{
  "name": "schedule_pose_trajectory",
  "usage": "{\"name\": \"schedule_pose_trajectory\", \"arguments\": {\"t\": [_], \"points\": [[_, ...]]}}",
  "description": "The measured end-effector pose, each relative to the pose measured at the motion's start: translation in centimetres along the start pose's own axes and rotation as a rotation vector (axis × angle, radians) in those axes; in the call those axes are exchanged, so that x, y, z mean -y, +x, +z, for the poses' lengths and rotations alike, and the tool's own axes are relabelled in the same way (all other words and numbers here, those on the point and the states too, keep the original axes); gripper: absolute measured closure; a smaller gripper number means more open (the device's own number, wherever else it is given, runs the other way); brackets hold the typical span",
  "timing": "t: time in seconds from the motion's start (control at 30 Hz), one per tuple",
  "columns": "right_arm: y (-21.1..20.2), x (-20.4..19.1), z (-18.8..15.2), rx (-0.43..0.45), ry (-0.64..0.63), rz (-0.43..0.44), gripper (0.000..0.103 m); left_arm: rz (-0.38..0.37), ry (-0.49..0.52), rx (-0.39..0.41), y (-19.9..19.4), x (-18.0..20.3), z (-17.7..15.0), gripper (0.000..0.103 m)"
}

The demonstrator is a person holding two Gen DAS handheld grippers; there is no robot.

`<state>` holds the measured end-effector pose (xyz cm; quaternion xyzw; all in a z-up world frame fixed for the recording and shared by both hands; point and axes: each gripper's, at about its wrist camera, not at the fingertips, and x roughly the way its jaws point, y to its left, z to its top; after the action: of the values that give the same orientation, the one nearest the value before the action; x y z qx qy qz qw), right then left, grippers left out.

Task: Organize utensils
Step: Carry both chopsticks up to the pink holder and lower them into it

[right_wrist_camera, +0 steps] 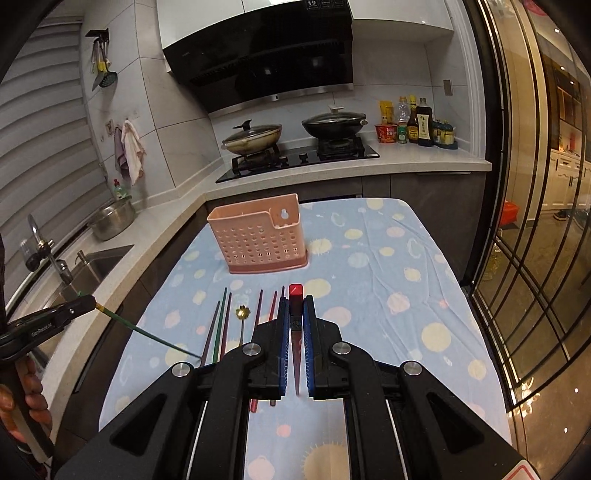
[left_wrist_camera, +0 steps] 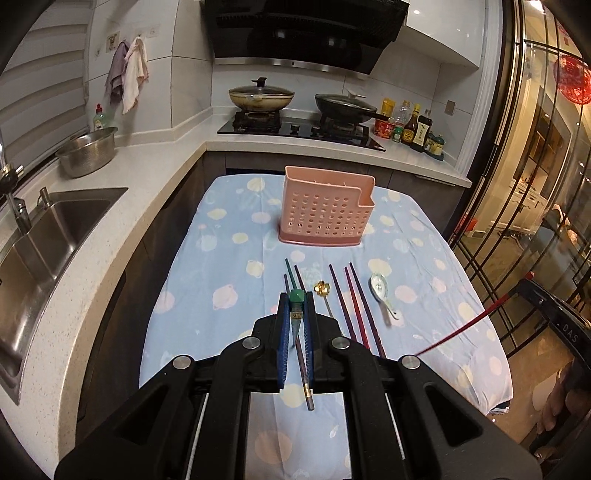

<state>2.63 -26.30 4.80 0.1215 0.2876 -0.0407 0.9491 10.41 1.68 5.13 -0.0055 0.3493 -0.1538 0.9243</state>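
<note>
Gripping a green chopstick end-on between blue pads, left gripper clenched on it, shaft running back toward the camera; from the right wrist view the same stick slanting down toward the table cloth. Pinching a red chopstick likewise, right gripper closed on it, long axis in line with the fingers, butt end forward toward the pink perforated holder. Lying on the cloth, roughly parallel and pointing at the holder: loose chopsticks, a gold flower-headed spoon, a white ceramic spoon. Reading "19" on the range hood; bottle labels too small to read. Showing bare cloth right of the holder, out to the table edge
</note>
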Motion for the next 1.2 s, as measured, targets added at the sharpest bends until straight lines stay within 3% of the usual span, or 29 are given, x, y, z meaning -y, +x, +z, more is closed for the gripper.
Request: {"name": "schedule_pose_trajectory", "arguments": {"t": [0.27,0.73,0.97,1.2], "points": [[2.6,-0.5,5.6,0.071,-0.019,0.016,0.096,-0.017,0.025,0.063,1.9,1.2,6.0,0.096],[9.7,-3.2,19.0,0.237,-0.067,0.026,0.096,-0.008,0.060,0.269,5.7,3.4,20.8,0.096],[14.2,-4.1,22.6,0.264,-0.063,0.035,0.096,0.023,0.063,0.317,9.6,3.2,24.4,0.096],[19.7,-3.5,22.4,0.184,-0.055,0.022,0.096,0.035,0.058,0.251,14.6,2.5,24.4,0.096]]}}
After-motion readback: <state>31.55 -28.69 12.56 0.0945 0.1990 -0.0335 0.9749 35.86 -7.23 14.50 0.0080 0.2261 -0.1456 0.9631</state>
